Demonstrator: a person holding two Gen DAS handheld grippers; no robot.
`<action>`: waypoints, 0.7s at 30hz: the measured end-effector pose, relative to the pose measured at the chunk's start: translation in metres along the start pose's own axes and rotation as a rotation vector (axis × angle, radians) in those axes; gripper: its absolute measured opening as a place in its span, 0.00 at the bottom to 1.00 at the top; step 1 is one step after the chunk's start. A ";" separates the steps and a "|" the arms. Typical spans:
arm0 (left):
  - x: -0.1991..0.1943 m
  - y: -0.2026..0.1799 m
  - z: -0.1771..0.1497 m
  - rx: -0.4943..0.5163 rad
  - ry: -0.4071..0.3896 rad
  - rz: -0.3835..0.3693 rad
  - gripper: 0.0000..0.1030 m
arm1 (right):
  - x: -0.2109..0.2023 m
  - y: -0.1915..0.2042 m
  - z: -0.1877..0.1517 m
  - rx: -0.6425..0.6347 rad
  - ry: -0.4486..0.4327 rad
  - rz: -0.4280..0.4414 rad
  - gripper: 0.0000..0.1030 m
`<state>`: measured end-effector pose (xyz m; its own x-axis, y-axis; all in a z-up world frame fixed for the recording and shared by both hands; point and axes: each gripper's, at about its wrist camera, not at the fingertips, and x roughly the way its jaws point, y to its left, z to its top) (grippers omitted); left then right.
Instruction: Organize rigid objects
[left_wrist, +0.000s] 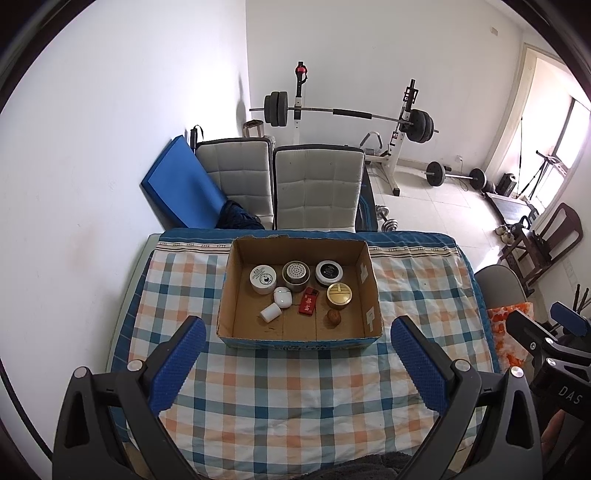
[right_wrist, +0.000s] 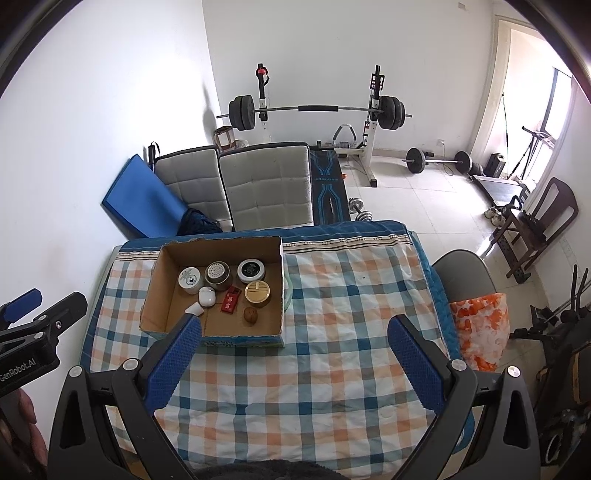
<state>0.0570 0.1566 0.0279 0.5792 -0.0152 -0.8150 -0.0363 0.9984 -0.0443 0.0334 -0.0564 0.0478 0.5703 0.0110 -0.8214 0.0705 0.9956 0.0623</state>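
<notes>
Hovering Over a Filled Box

Holding both grippers back from the box (left_wrist: 299, 291) at twelve o'clock, the person appears near done: tins, red pack (left_wrist: 308, 302) and nut (left_wrist: 334, 317) lie inside. Check the checked worktop (left_wrist: 295, 384) for strays. Left gripper (left_wrist: 299, 363) and right gripper (right_wrist: 293, 363) jaws spread wide, holding and touching nothing.

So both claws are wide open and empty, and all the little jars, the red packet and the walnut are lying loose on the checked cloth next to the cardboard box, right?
Not quite. The jars, the red packet and the walnut sit inside the cardboard box, not on the checked cloth; the left wrist view shows this. The left gripper and right gripper are indeed open and empty.
</notes>
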 end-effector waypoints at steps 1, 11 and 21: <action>0.000 0.000 0.000 0.000 -0.001 0.000 1.00 | 0.000 0.000 0.000 -0.001 -0.001 -0.001 1.00; 0.000 -0.003 0.000 0.005 -0.004 -0.002 1.00 | 0.002 -0.003 0.001 0.003 -0.004 -0.003 1.00; -0.005 -0.009 -0.002 0.031 -0.016 -0.021 1.00 | 0.002 -0.003 0.000 0.007 -0.003 -0.003 1.00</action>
<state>0.0533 0.1476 0.0310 0.5925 -0.0359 -0.8048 0.0013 0.9990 -0.0436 0.0345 -0.0596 0.0462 0.5722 0.0073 -0.8201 0.0783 0.9949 0.0635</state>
